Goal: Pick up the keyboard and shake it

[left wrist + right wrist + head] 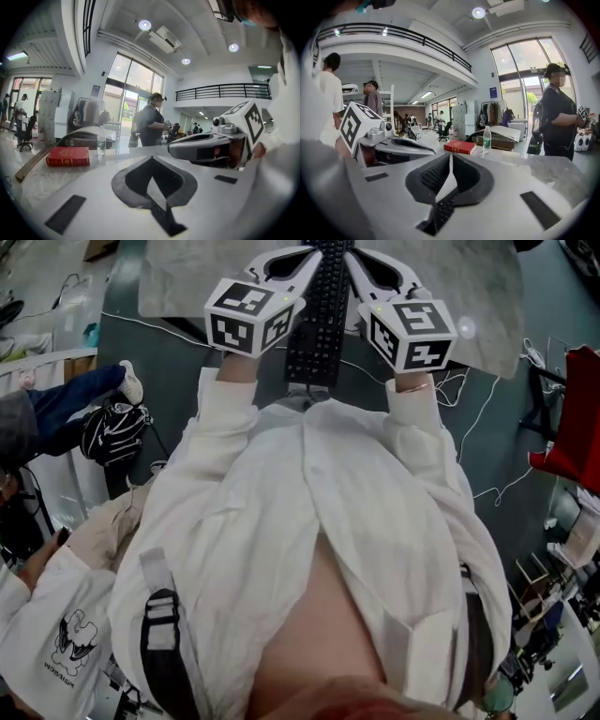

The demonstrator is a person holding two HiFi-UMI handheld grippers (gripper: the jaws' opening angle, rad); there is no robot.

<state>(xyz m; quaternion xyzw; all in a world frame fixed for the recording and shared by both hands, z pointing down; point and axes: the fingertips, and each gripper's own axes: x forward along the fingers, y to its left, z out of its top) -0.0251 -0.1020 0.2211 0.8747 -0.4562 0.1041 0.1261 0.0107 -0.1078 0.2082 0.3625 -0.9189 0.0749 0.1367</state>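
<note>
left tongs (151, 158): pinched narrow on the left long edge of the keyboard (319, 324); we see black keys in the slit between the pads.
right tongs (451, 155): same narrow pinch on the right long edge, opposite the left tongs.
keyboard: black, clamped between both tongs and pointing away from the person. Its near end sticks out past the surface's edge toward the white shirt (309, 521).
marker cubes: left cube (251, 315) and right cube (415, 332) sit either side of the keyboard's near end.
surface (187, 277): grey, marbled, under the keyboard's far part.
red book (460, 147): lies flat on the surface, beyond the tongs.
water bottle (486, 139): upright, just beside the red book.
bystander (558, 117): dark clothes and cap, standing at the surface's far side.
cable (487, 409): white, loose on the floor; we see it right of the surface.
</note>
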